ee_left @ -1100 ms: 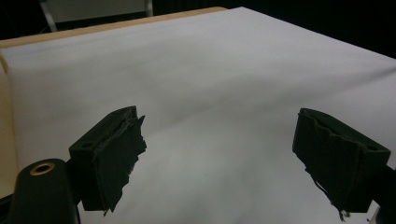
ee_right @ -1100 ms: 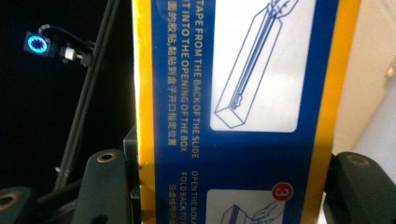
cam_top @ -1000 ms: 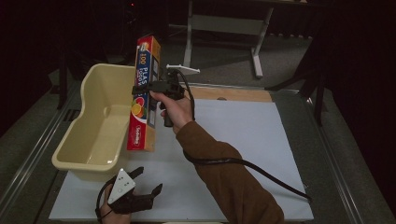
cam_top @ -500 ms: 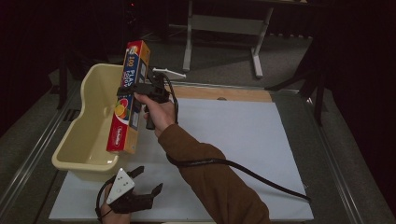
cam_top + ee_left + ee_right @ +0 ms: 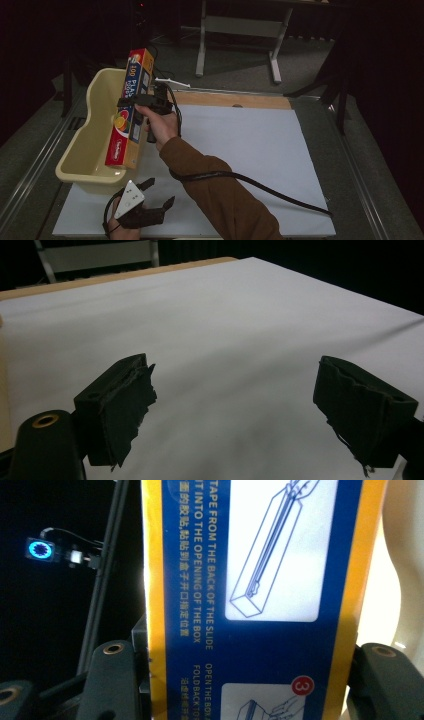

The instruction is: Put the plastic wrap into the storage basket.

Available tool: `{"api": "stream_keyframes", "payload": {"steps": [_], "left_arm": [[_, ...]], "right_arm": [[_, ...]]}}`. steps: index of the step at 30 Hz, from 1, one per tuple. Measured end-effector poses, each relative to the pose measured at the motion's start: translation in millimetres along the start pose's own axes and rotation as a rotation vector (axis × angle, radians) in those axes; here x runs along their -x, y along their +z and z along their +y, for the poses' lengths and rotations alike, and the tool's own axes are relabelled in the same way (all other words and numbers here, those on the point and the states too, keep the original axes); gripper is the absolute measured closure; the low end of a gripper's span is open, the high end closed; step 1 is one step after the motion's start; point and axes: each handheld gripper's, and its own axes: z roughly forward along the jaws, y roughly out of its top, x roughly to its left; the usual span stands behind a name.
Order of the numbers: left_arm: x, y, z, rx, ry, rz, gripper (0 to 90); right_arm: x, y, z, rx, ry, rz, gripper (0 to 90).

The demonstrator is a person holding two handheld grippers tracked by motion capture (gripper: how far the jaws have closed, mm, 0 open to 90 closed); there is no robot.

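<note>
A long box of plastic wrap [image 5: 129, 110], red, blue and yellow, hangs tilted over the cream plastic tub [image 5: 85, 150], its lower end near the tub's front rim. My right gripper [image 5: 131, 102] is shut on the box's middle. In the right gripper view the box's blue printed side [image 5: 260, 580] stands between the two black jaws. My left gripper [image 5: 159, 195] rests open near the table's front edge, below the tub. In the left gripper view its jaws stand wide apart over the white sheet [image 5: 225, 340], nothing between them.
A white sheet [image 5: 250, 150] covers the table, with a strip of bare wood [image 5: 235, 100] at the back. The right gripper's black cable [image 5: 260, 185] trails across the sheet. A metal stand [image 5: 240, 30] is on the floor beyond the table.
My right gripper has carried the box leftward, from beside the tub's right wall to over the tub's inside. The left gripper has stayed in place.
</note>
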Motion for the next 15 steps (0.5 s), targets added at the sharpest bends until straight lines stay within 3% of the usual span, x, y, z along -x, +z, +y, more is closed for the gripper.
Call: {"api": "stream_keyframes", "payload": {"steps": [12, 15], "left_arm": [[1.2, -1.5, -0.5, 0.0, 0.005, 0.002, 15.5], [0.9, -3.1, -1.0, 0.002, 0.001, 0.006, 15.5]], "right_arm": [[-2.5, 14.0, -2.9, -0.005, 0.033, 0.004, 39.1], [-3.7, 17.6, -6.4, -0.004, 0.017, -0.008, 39.1]]}}
